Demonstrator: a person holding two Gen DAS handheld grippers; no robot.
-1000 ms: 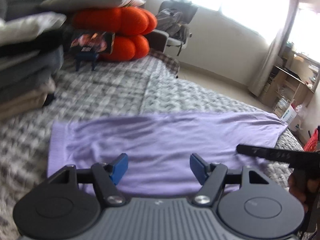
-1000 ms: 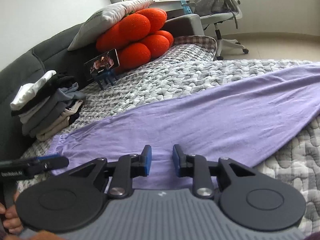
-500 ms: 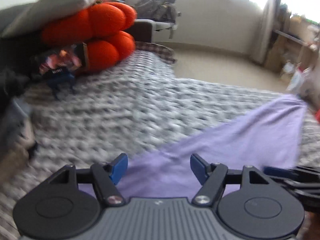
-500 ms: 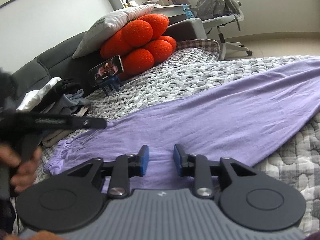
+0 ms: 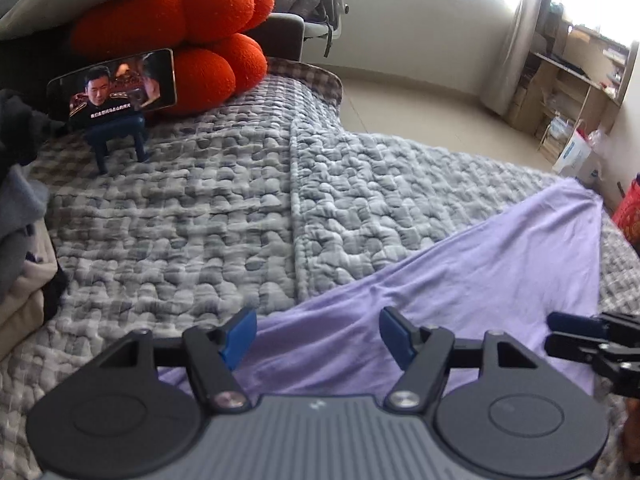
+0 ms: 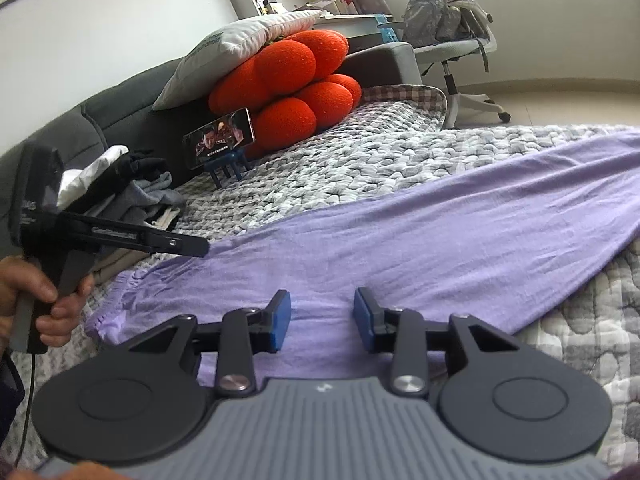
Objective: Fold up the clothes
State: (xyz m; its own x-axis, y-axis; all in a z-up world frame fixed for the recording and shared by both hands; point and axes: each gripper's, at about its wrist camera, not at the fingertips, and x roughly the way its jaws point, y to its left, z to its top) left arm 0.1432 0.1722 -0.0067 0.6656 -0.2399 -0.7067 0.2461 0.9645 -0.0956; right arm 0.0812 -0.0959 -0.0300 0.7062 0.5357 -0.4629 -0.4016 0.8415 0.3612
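Your left gripper (image 5: 318,330) hung released, jaws narrowing, above the lavender garment's (image 5: 460,280) near-left corner; your right gripper (image 6: 322,320) was parting, empty, over its near edge.

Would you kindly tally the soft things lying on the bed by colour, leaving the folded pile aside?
Purple garment: 1
Orange lobed cushion: 1
White pillow: 1
Total: 3
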